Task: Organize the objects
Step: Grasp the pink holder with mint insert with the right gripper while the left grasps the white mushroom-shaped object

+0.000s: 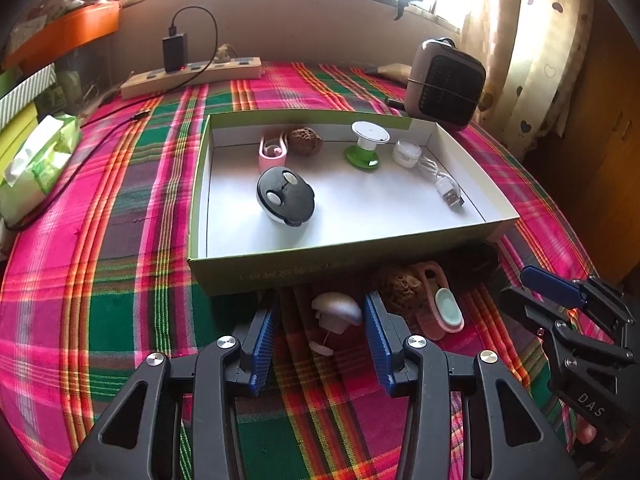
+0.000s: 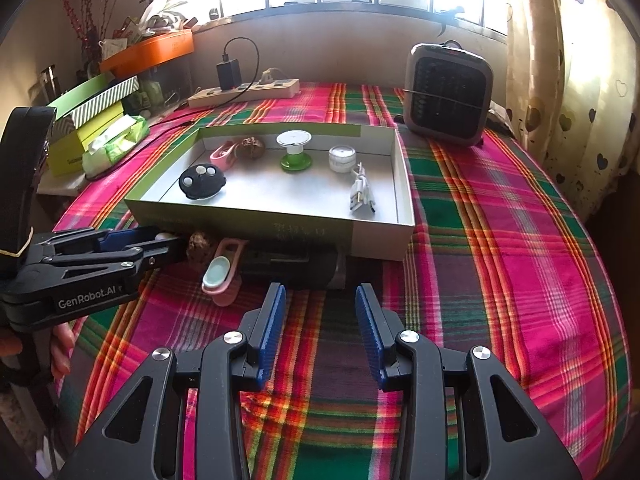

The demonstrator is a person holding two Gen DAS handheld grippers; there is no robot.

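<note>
Nearest the left hand-held gripper [image 1: 320, 320], whose jaws stand apart, a small white piece [image 1: 336, 312] lies loose between them on the plaid cloth [image 1: 120, 280]. Rightward, the right hand-held gripper [image 2: 320, 320] gapes empty. Beyond, the shallow box [image 1: 280, 268] holds a black round gadget [image 1: 286, 196] and a white cable [image 1: 448, 188].

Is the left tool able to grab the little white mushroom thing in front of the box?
Probably yes. The left tool is open, and the white mushroom thing already lies between its fingers on the cloth. Nothing blocks it; the walnut sits just outside the right finger.
</note>
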